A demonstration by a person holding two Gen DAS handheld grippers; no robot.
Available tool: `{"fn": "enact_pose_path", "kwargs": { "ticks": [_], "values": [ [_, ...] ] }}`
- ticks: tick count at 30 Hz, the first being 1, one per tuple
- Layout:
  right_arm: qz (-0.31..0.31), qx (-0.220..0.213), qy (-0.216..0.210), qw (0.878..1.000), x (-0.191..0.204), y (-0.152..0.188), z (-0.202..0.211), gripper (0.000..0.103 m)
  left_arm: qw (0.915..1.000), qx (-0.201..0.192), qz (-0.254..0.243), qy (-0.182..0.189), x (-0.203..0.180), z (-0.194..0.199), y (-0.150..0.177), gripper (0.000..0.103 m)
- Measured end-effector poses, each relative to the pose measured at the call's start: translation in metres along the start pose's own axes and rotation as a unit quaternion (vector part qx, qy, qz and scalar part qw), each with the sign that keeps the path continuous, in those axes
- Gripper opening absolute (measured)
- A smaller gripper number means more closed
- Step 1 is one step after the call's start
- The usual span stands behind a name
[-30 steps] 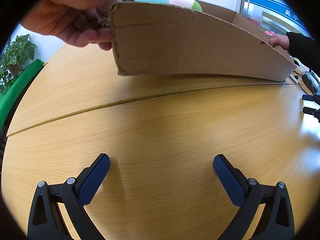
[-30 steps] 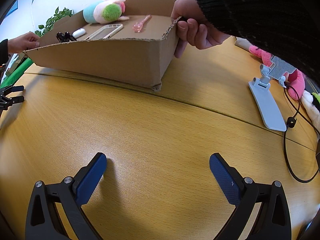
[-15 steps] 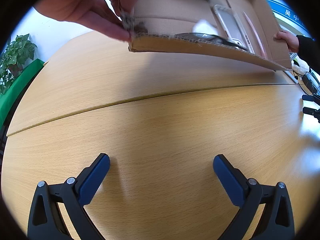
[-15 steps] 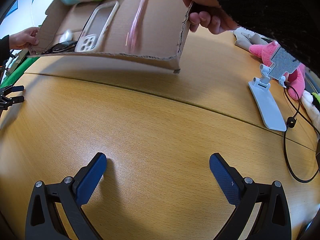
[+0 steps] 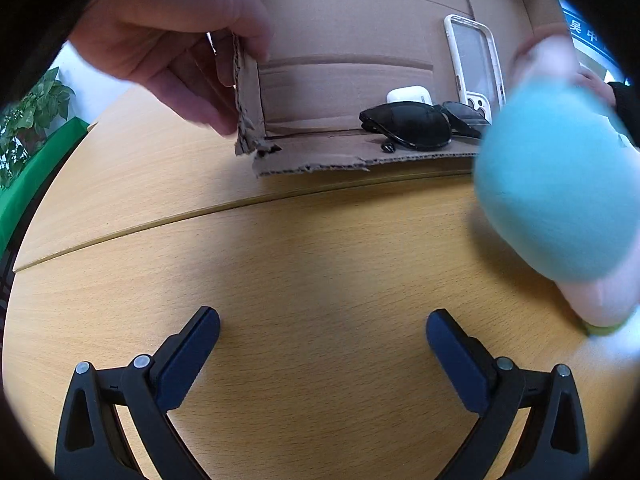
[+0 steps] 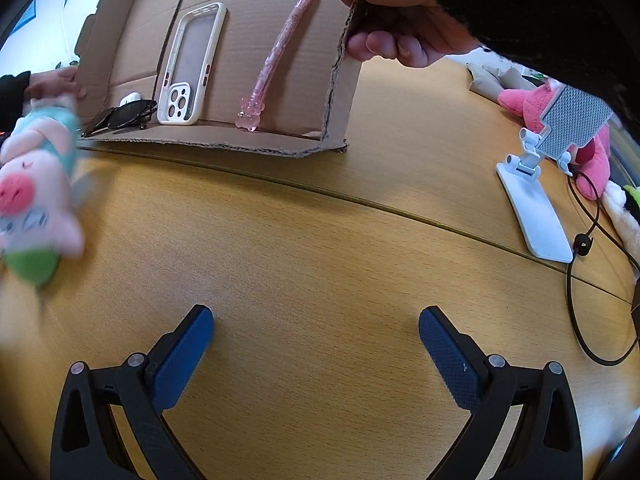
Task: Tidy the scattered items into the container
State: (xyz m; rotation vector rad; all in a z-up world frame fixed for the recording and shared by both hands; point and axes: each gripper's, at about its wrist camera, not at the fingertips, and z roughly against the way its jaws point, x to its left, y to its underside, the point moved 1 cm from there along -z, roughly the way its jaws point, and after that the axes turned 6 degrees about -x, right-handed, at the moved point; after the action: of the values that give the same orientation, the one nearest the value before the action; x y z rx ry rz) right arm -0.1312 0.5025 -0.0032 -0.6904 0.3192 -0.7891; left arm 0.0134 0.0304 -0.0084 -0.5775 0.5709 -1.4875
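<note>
The cardboard box (image 6: pixel 248 136) is being tipped steeply toward the cameras by a person's hand (image 6: pixel 392 20) at each end, its front edge near the worktop (image 6: pixel 320 248). A phone case (image 6: pixel 190 68), pink pen (image 6: pixel 276 60), sunglasses (image 5: pixel 412 126) and white earbud case (image 5: pixel 408 94) are piling against its low lip. The plush toy (image 6: pixel 36 196), blurred, is already tumbling out. Judged so, the tidying is not begun: both the left claw (image 5: pixel 322 344) and right claw (image 6: pixel 316 340) are standing apart, empty.

Box (image 6: pixel 248 60) now upended, plush toy (image 6: pixel 36 200) out.
</note>
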Motion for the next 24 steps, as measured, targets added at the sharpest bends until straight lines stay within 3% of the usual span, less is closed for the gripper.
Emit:
{"fn": "enact_pose_path", "kwargs": {
  "ticks": [24],
  "values": [
    [0.000,0.000,0.000,1.000,-0.0006,-0.0004,-0.0005,0.103,1.0000,0.000,0.001,0.000,-0.0012,0.0000,-0.0006,0.103]
  ]
}}
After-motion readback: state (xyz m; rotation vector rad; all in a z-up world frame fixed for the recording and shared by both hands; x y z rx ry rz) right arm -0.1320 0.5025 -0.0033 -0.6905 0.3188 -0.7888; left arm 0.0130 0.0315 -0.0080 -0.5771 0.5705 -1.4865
